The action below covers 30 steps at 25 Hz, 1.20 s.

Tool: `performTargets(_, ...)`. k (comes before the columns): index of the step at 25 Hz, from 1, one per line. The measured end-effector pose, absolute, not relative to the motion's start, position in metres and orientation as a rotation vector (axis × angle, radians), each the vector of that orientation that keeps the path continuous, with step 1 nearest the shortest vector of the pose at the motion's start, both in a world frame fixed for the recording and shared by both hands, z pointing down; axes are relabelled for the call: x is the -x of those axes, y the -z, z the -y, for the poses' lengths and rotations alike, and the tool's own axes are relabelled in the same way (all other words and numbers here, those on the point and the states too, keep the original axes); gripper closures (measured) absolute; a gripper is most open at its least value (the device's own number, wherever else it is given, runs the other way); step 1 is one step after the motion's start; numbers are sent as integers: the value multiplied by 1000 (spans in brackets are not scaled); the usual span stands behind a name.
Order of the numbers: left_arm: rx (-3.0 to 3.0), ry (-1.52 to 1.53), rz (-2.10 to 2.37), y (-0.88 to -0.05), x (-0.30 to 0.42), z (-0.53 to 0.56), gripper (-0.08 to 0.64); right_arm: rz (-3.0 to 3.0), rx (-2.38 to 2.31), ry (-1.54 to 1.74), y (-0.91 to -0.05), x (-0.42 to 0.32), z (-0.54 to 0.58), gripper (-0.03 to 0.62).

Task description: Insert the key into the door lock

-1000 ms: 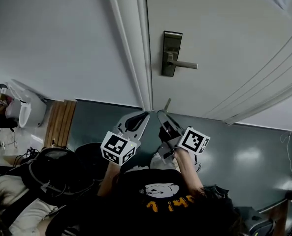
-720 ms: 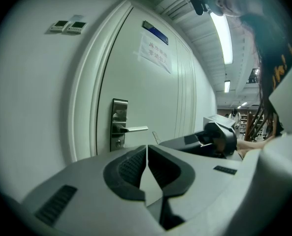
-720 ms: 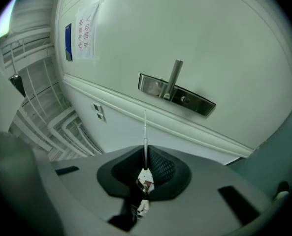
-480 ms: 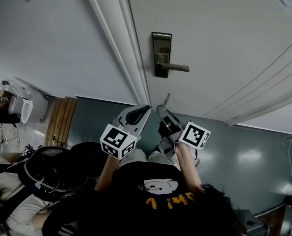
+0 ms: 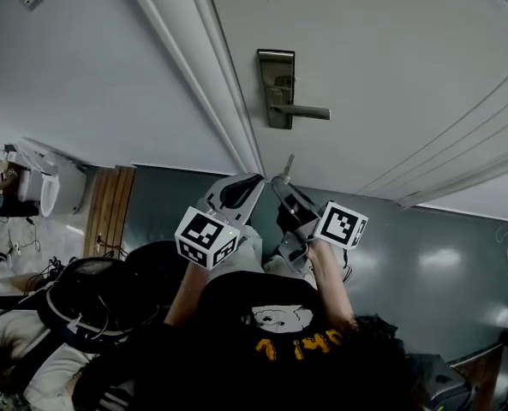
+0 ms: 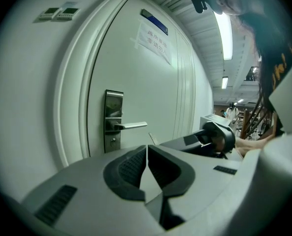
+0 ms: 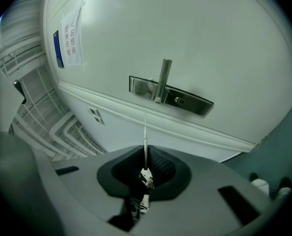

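Grey-green flooring (image 5: 425,264) lies under the person. Left gripper (image 6: 146,149): jaws pressed together, nothing between them. Right gripper (image 7: 145,154), just beside it: jaws clamped on the key (image 7: 145,132), with the blade projecting forward toward the white door (image 5: 391,58) and apart from it. Beyond, the metal lock plate (image 5: 276,88) carries a lever handle (image 5: 305,111), with the keyhole (image 6: 112,140) below the lever.

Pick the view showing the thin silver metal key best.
Right gripper view: the thin silver metal key runs edge-on from the right gripper toward the door. Head view shows a small sliver; left gripper view, just its tip.
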State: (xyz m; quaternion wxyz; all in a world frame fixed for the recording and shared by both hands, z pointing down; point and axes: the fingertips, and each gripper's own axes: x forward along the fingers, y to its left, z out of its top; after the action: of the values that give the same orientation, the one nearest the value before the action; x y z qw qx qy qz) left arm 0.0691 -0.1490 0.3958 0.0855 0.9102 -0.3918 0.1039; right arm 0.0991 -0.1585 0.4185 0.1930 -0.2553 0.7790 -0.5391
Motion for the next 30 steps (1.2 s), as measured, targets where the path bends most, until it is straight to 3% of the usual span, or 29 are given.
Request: performTargets(30,-2847,-179,814,-401,-27,241,543,-2100,706,1551,-504,-61,283,571)
